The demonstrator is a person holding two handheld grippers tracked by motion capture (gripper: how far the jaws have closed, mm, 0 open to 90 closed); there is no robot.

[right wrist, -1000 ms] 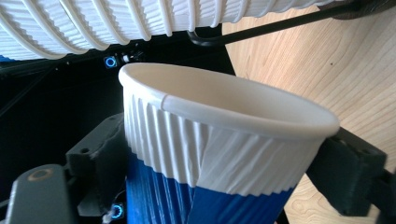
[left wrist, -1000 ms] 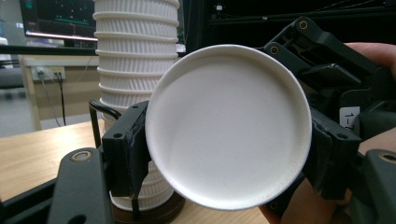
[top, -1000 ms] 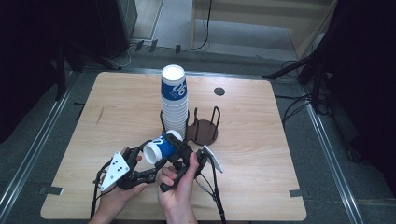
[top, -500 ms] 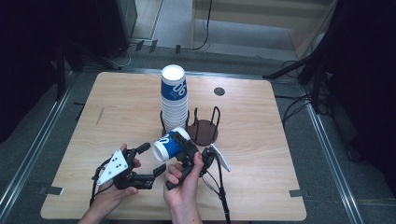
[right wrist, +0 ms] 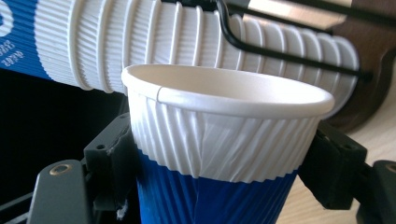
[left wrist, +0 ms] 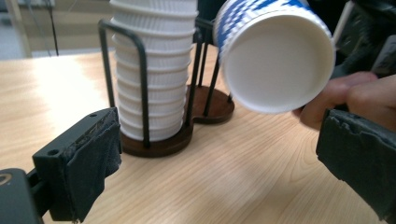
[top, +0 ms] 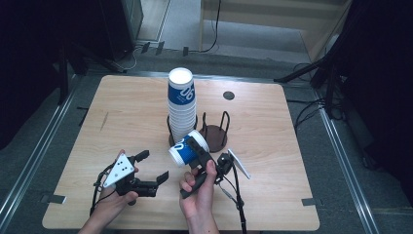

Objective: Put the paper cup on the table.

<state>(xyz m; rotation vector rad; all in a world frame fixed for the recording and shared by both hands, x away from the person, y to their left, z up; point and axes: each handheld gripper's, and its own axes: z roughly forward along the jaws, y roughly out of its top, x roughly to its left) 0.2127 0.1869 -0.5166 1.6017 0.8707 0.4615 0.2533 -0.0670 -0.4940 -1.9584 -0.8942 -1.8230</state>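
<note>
A tall stack of blue-and-white ribbed paper cups (top: pixel 181 102) (left wrist: pixel 154 79) (right wrist: pixel 187 37) stands in the left bay of a black wire holder on a brown base (top: pixel 214 131) (left wrist: pixel 205 105). Just in front of it, my right gripper (top: pixel 191 148) (right wrist: pixel 219 172) is shut on a single cup (top: pixel 187 148) (left wrist: pixel 275 60) (right wrist: pixel 224 140), tilted with its mouth toward the left gripper; its jaws have just been closing on it. My left gripper (top: pixel 153 165) (left wrist: pixel 219 163) is open near the table's front, left of the cup; its jaws have just been opening, with nothing between them.
The holder's right bay has no cups in it. A small dark round hole (top: pixel 228 95) sits in the wooden table (top: pixel 122 112) at the back right. Cables trail from both grippers over the front edge.
The left gripper let go of the single cup, opened wide and drew back to the left. The cup stays in the right gripper, slightly nearer the holder.
</note>
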